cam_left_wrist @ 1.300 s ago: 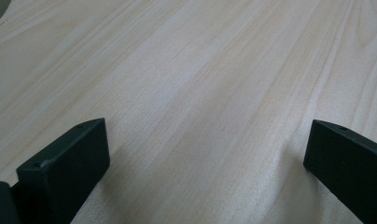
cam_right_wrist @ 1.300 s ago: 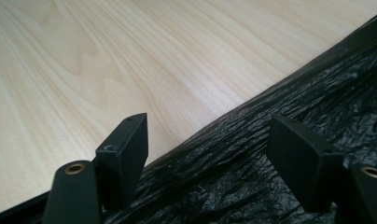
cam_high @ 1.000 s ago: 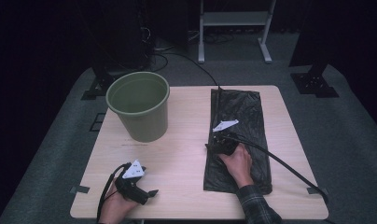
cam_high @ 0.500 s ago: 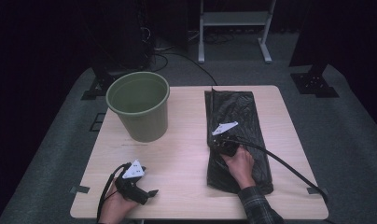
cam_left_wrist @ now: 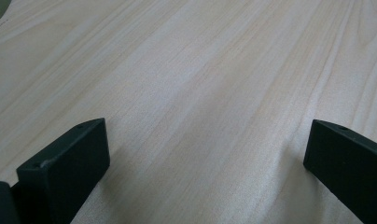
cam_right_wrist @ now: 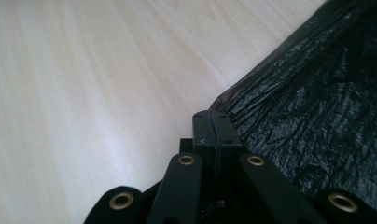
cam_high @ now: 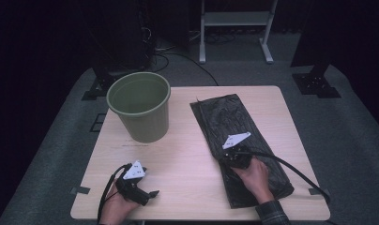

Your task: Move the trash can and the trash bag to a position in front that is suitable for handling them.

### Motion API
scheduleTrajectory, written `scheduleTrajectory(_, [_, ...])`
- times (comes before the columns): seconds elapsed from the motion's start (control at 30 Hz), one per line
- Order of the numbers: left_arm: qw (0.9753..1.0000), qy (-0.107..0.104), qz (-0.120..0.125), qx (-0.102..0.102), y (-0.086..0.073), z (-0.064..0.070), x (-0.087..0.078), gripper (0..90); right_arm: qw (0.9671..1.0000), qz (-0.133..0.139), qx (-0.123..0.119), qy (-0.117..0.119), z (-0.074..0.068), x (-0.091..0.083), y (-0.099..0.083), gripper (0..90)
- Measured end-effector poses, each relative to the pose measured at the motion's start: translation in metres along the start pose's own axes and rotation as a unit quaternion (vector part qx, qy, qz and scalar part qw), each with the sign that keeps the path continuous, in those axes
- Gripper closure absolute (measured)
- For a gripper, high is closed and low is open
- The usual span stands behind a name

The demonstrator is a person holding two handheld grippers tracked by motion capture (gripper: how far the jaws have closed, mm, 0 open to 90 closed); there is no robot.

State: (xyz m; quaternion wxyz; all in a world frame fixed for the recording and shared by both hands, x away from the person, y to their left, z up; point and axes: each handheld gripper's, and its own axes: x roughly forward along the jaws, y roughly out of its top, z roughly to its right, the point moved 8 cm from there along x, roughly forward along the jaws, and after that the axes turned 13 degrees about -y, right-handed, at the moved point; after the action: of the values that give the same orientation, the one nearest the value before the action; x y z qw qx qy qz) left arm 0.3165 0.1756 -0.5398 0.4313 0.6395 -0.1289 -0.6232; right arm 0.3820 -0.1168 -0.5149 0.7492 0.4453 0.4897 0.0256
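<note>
A black plastic bag [cam_high: 230, 117] lies flat and slanted on the right half of the wooden table [cam_high: 187, 154]. My right gripper [cam_high: 226, 151] rests at its left edge near the middle, jaws pressed together on the bag's edge [cam_right_wrist: 270, 93]; the shut jaw tips [cam_right_wrist: 213, 123] sit right at that border. An olive-green bucket [cam_high: 140, 105] stands upright at the table's back left. My left gripper [cam_high: 150, 193] lies at the front left, open, with only bare wood between its jaws [cam_left_wrist: 205, 154].
A cable [cam_high: 291, 168] trails from the right gripper over the bag toward the table's right front corner. Bare wood lies between bucket and bag. Beyond the table are a grey floor, dark stands and a white frame [cam_high: 234, 18].
The bag has swung from straight to slanted: far end moved left, near end right. The right gripper shifted slightly nearer and to the right with it. The left gripper stayed put.
</note>
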Motion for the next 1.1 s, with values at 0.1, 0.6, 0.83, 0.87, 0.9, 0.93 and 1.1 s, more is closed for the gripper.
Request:
scheduleTrajectory(0.1, [1.0000,0.001,0.000,-0.001,0.000,0.000,0.000,0.0,1.0000,-0.005,-0.006,-0.004,-0.007,-0.017,-0.015,89.6])
scheduleTrajectory(0.6, [1.0000,0.001,0.000,-0.001,0.000,0.000,0.000,0.0,0.9993,0.027,0.024,-0.013,-0.011,-0.057,-0.044,55.2])
scheduleTrajectory(0.83, [1.0000,0.001,0.000,0.000,0.000,0.000,0.000,0.0,0.9954,0.039,0.041,-0.077,0.023,-0.064,-0.042,16.4])
scheduleTrajectory(0.87, [1.0000,0.002,0.000,-0.001,0.000,0.000,0.000,0.0,0.9946,0.041,0.049,-0.082,0.028,-0.064,-0.044,14.8])
scheduleTrajectory(0.9, [1.0000,0.002,0.000,-0.001,0.000,0.000,0.000,0.0,0.9939,0.045,0.055,-0.085,0.033,-0.063,-0.047,12.2])
scheduleTrajectory(0.93, [1.0000,0.002,0.000,-0.001,0.000,0.000,0.000,0.0,0.9931,0.047,0.061,-0.089,0.038,-0.062,-0.052,12.2])
scheduleTrajectory(1.1, [1.0000,0.004,0.001,-0.003,0.000,-0.001,0.000,0.0,0.9911,0.039,0.070,-0.107,0.051,-0.059,-0.068,11.0])
